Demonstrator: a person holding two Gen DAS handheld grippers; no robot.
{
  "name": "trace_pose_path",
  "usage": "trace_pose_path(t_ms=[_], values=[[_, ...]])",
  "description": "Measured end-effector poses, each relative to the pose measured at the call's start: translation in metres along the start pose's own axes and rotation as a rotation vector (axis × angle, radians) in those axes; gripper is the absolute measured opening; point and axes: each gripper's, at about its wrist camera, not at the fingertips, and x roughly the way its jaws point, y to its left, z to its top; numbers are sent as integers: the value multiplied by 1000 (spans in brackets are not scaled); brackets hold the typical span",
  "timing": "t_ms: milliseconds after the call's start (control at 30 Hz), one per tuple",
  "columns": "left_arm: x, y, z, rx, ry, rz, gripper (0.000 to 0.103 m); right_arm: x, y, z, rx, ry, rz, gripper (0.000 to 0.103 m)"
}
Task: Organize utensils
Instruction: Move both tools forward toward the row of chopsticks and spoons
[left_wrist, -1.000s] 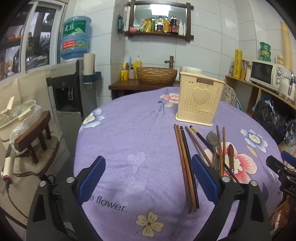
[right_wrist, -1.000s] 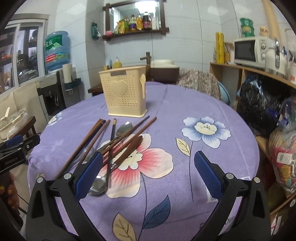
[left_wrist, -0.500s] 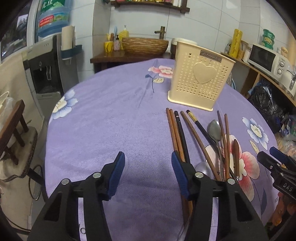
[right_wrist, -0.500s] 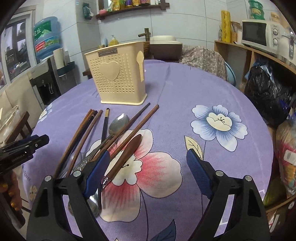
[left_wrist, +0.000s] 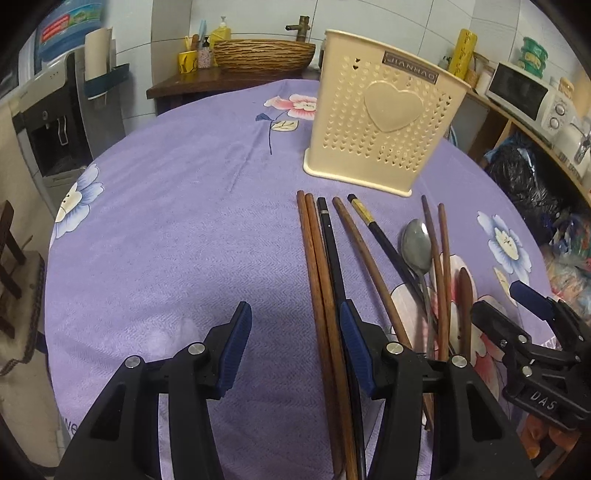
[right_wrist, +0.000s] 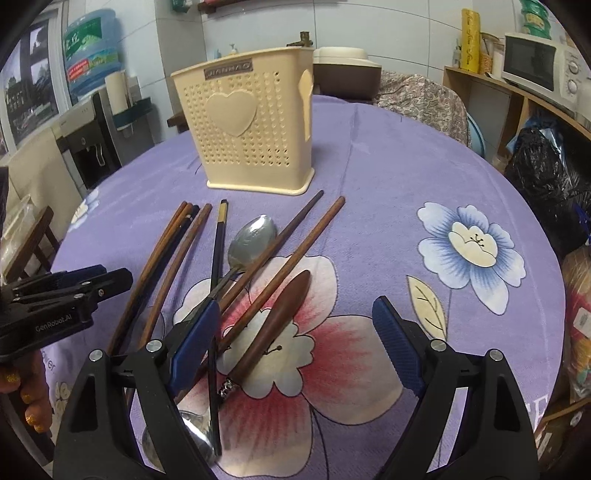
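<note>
Several wooden and black chopsticks (left_wrist: 317, 258) lie side by side on the purple cloth in front of a cream perforated utensil holder (left_wrist: 380, 122). Among them lie a metal spoon (left_wrist: 415, 243) and a wood-handled utensil (right_wrist: 284, 306). My left gripper (left_wrist: 293, 325) hovers half open over the near ends of the leftmost brown chopsticks, its pads pressing nothing. My right gripper (right_wrist: 295, 317) stands wide open over the wood-handled utensil and two brown chopsticks (right_wrist: 295, 243), apart from them. The holder (right_wrist: 255, 125) stands upright behind the spoon (right_wrist: 253, 236). Each gripper shows in the other's view: right gripper (left_wrist: 513, 304), left gripper (right_wrist: 110, 275).
The round table carries a purple flowered cloth (left_wrist: 166, 221) whose edge drops off on both sides. A water dispenser (left_wrist: 55, 122) stands left; a black bag (right_wrist: 546, 177) and a microwave (right_wrist: 535, 62) on a shelf are right. A hand (right_wrist: 26, 398) holds the left gripper.
Both grippers have moved forward and tipped down toward the utensils. The left jaws have narrowed from wide to about half. The right jaws have narrowed slightly.
</note>
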Motion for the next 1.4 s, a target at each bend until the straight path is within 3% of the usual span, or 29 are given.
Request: trace_pose_path(t_ms=[267, 433, 567, 700, 800, 933, 1167, 1300, 1400], values=[[8, -3, 1, 2, 12, 11, 51, 25, 10, -6, 0, 92, -14, 84], [9, 8, 2, -1, 32, 18, 53, 22, 2, -7, -41, 100, -26, 84], [9, 15, 3, 25, 35, 89, 53, 22, -17, -2, -4, 134, 0, 84], [8, 23, 5, 23, 41, 77, 53, 24, -33, -1, 10, 157, 24, 84], [7, 34, 9, -24, 47, 67, 53, 22, -38, 0, 19, 147, -7, 84], [9, 36, 11, -39, 53, 75, 53, 23, -30, -3, 21, 149, 17, 84], [8, 32, 8, -3, 46, 116, 52, 23, -21, -1, 33, 131, -2, 58], [8, 41, 6, -28, 46, 135, 36, 24, -17, 0, 11, 112, -6, 38], [6, 54, 9, -95, 45, 107, 27, 29, -18, 6, 34, 111, 26, 31]])
